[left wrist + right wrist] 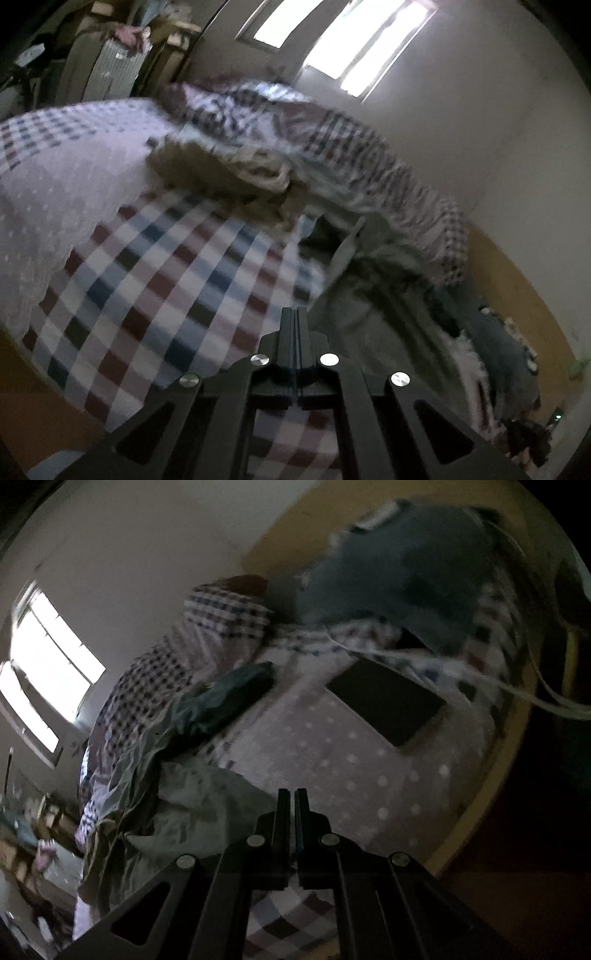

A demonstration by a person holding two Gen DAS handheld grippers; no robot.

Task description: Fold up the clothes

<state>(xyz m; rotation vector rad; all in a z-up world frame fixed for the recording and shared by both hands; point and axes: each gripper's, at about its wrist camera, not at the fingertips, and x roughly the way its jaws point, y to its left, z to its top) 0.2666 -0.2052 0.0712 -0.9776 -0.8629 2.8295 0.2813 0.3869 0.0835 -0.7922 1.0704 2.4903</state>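
Note:
In the left wrist view my left gripper [295, 314] is shut and holds nothing, hovering over the checked bedsheet [166, 266]. A crumpled olive-brown garment [221, 177] lies beyond it in the middle of the bed. Just right of the fingertips a grey-green garment [373, 291] is spread. In the right wrist view my right gripper [293, 795] is shut with nothing in it, above a pale dotted cloth [351, 775]. The grey-green garment [192, 805] lies bunched to its left, apart from the fingers, and a dark teal garment [229, 698] lies farther back.
A rumpled checked blanket [332, 140] runs along the wall side of the bed. A flat black rectangle [388, 701] and a white cable [424, 661] rest on the dotted cloth. A blue-grey bundle [399, 565] sits at the bed's far end. Cluttered furniture [110, 62] stands past the bed.

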